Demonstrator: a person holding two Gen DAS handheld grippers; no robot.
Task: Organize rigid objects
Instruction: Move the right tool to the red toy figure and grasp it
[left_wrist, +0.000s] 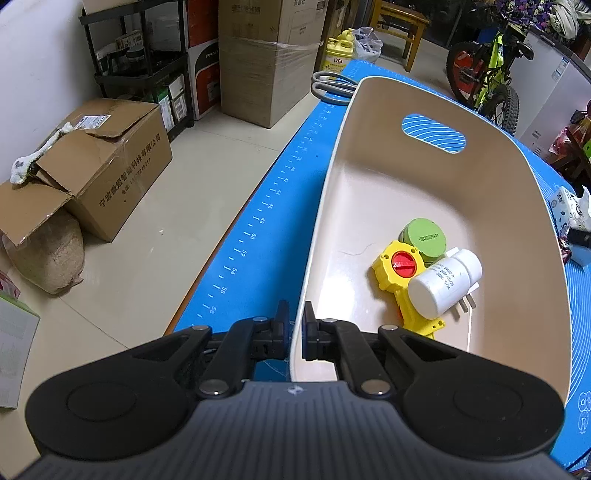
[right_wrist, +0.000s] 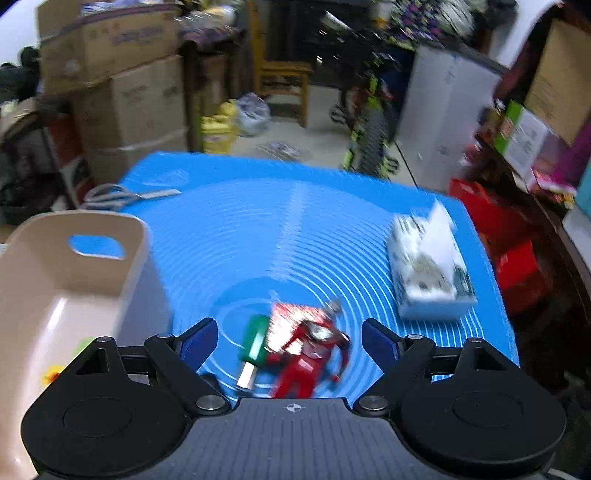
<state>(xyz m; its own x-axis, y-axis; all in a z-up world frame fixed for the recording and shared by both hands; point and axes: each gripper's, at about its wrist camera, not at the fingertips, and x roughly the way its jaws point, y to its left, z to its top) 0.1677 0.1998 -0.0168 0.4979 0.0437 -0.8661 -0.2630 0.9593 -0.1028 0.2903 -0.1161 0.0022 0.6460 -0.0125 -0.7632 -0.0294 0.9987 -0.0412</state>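
Observation:
A beige plastic bin (left_wrist: 524, 236) stands on the blue mat (left_wrist: 258, 221). Inside it lie a yellow part with a red centre (left_wrist: 399, 273), a green round disc (left_wrist: 424, 238) and a white cylinder plug (left_wrist: 443, 284). My left gripper (left_wrist: 293, 325) is shut on the bin's near rim, one finger on each side of the wall. My right gripper (right_wrist: 290, 343) is open above a red and silver toy figure (right_wrist: 310, 354) and a green-handled tool (right_wrist: 255, 347) lying on the mat. The bin (right_wrist: 33, 266) is at its left.
A tissue pack (right_wrist: 428, 266) lies on the mat at the right. Grey scissors (left_wrist: 328, 86) lie at the mat's far left corner. Cardboard boxes (left_wrist: 99, 162), shelves and a bicycle (left_wrist: 491, 74) stand on the floor around the table.

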